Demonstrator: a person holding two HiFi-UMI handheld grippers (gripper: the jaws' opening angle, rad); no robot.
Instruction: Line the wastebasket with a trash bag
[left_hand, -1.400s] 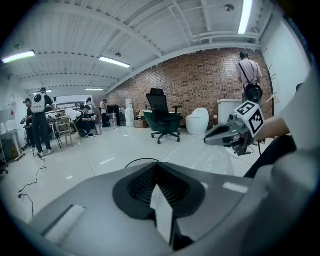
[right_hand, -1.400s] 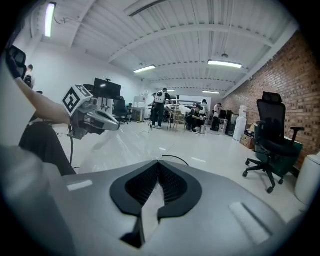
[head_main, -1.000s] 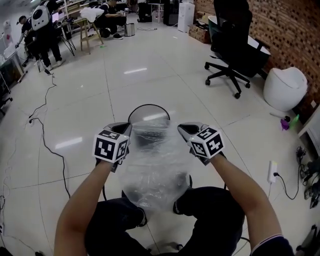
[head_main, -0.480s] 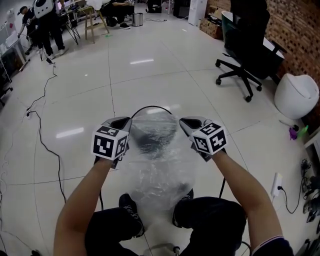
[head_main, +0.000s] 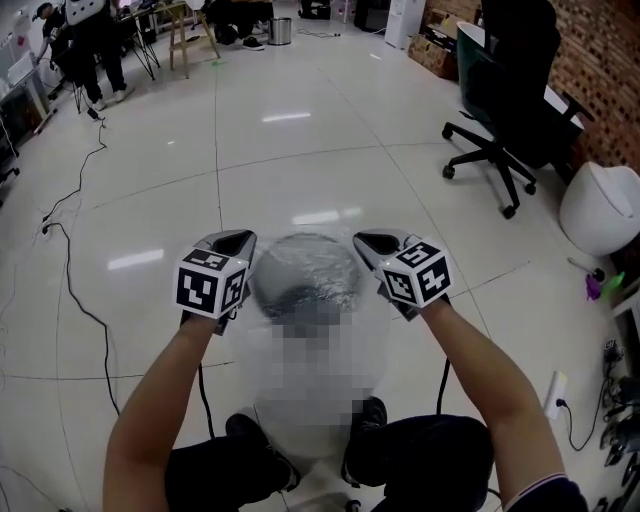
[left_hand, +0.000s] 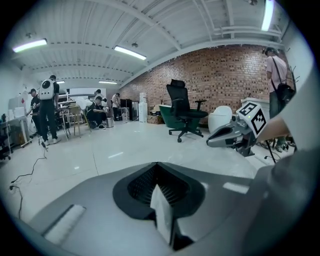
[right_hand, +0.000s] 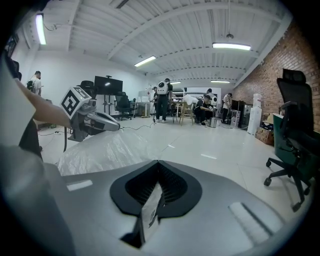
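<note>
One clear, crinkled trash bag (head_main: 303, 268)

left hand-held gripper (head_main: 230, 241) clamped, right one (head_main: 375, 242) clamped

The left gripper (head_main: 236, 239) and right gripper (head_main: 371, 240) have carried the trash bag (head_main: 305, 262) toward 12 o'clock. It now covers the wastebasket (head_main: 303, 296) rim, which was bare before.
</note>
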